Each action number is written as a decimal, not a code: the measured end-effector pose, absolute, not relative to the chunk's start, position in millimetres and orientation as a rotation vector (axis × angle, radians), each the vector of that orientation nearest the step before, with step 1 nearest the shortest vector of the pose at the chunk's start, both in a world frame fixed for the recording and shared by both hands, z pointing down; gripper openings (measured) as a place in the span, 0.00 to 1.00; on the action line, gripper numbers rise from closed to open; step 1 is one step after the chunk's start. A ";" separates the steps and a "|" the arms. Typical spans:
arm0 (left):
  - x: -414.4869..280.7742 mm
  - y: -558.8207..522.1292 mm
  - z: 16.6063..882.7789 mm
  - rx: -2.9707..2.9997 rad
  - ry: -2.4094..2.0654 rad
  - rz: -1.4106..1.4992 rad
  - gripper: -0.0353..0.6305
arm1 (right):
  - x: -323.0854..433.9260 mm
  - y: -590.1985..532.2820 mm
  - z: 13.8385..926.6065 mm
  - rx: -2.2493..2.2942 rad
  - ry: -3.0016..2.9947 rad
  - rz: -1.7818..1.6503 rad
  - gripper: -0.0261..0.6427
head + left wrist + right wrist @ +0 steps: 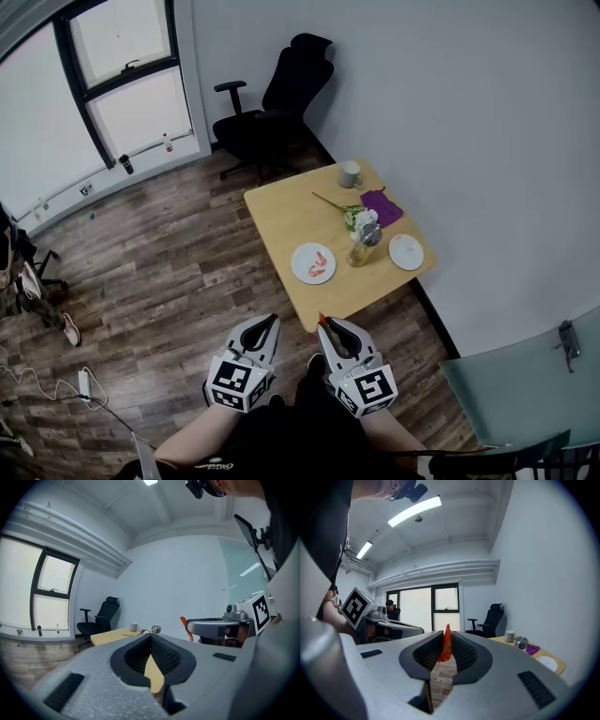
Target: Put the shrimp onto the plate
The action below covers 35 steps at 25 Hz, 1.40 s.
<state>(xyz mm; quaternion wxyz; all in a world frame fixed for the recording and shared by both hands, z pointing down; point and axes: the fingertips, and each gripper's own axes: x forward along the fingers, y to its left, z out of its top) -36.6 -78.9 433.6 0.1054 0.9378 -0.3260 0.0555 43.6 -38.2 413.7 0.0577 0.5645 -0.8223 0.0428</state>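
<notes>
A white plate (300, 254) on the small wooden table (281, 216) holds orange shrimp (319, 265). Both grippers hang low in the head view, off the table's near edge and above the wood floor. My right gripper (324, 324) is shut on one orange shrimp (446, 645), which stands upright between its jaws with its tip poking out. The left gripper (273, 321) is shut with nothing in it (151, 635). In the left gripper view, the right gripper (211, 629) and its shrimp (183, 625) show to the side.
On the table stand a glass bottle (364, 244), a flower bunch (354, 217), a purple cloth (382, 207), a mug (350, 174) and a small empty plate (406, 251). A black office chair (272, 108) stands behind the table. A white wall runs along the right.
</notes>
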 end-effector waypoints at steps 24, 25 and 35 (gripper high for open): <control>93.7 -217.1 422.1 2.710 -1.110 0.189 0.06 | 167.9 -180.5 395.7 1.571 -2.618 0.112 0.12; 93.4 -220.2 423.6 2.708 -1.110 0.197 0.06 | 169.4 -183.3 397.2 1.576 -2.614 0.122 0.12; 85.6 -260.8 426.5 2.767 -1.056 0.217 0.06 | 158.4 -218.6 396.1 1.637 -2.557 0.127 0.12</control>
